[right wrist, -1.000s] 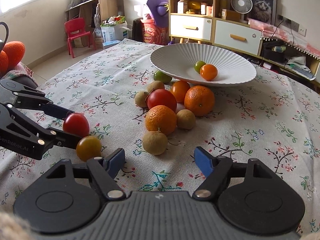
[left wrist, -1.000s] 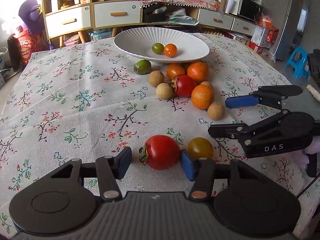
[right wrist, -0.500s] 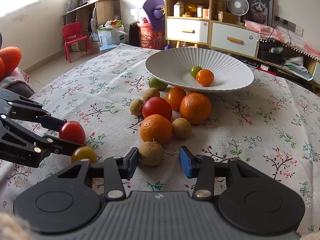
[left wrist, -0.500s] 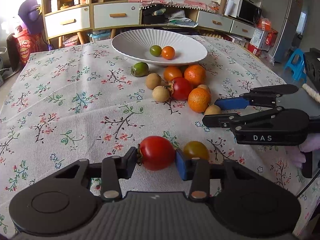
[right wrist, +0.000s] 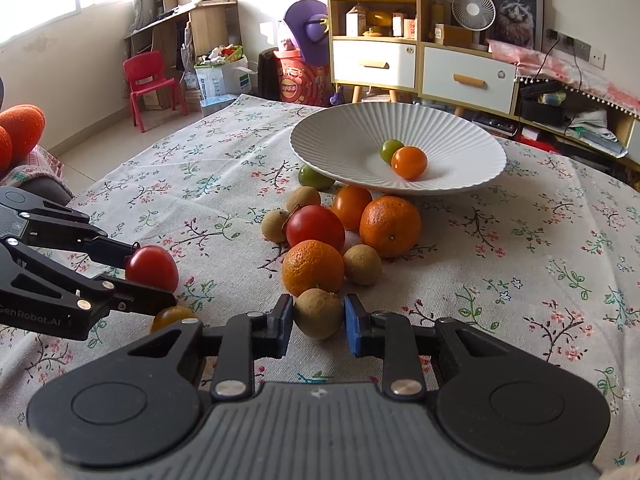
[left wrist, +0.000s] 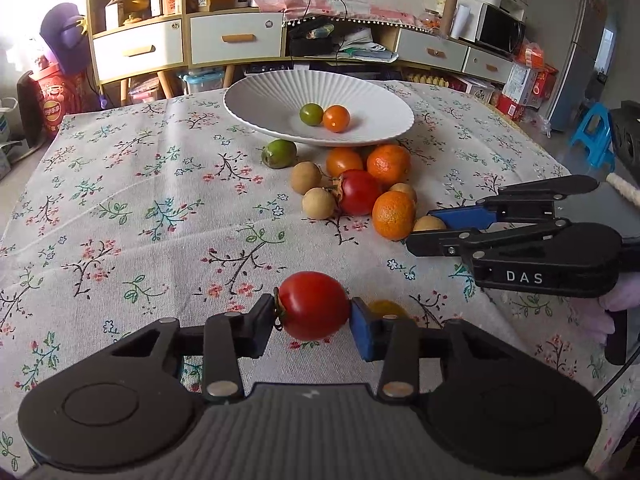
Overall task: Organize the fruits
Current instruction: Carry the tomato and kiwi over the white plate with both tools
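Both tongs clamped, left tongs [left wrist: 313, 322] on near tomato [left wrist: 313, 305], right tongs [right wrist: 318, 326] on brown fruit [right wrist: 319, 313] w/ orange [right wrist: 313, 267] touching behind; lifting may nudge pile, squeeze may bruise tomato.

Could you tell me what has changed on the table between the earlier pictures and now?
Both grippers have just been closing. The left gripper now clamps the red tomato, which earlier sat loose between its fingers. The right gripper, empty and wide open a second ago, now clamps a brown longan at the near edge of the pile. The white plate with its two small fruits and the yellow tomato stayed put.
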`<move>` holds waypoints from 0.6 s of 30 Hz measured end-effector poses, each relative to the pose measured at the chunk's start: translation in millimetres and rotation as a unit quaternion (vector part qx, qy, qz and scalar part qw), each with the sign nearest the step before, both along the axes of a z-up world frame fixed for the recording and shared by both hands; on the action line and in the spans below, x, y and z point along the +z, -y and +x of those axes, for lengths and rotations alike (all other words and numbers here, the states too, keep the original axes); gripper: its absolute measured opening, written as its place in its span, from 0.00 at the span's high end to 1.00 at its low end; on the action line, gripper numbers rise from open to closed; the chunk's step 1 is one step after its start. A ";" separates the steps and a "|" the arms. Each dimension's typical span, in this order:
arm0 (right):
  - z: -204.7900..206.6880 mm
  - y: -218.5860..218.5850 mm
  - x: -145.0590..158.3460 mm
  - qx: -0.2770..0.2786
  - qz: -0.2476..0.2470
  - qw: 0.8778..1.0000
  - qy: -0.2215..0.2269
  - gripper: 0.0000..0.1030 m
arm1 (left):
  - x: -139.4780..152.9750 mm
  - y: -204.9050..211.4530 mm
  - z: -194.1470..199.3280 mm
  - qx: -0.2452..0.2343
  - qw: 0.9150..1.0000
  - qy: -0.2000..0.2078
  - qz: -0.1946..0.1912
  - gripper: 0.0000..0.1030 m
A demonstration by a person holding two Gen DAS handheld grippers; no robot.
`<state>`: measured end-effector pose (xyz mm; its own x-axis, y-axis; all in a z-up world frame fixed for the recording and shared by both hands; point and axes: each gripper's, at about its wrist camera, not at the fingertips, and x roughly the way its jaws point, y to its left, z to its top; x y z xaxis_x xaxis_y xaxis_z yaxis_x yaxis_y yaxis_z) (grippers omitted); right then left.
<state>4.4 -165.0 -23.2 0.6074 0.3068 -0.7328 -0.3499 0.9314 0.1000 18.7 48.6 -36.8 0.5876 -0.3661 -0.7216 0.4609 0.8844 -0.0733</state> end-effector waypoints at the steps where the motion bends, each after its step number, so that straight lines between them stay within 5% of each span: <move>1: 0.2 0.1 0.8 0.000 0.001 1.000 0.000 0.76 | 0.9 0.4 0.5 0.001 1.000 0.001 -0.001 0.66; 18: 8.0 10.0 19.3 -0.021 0.016 0.999 0.029 0.76 | 24.3 22.7 21.6 0.020 1.000 0.017 -0.013 0.66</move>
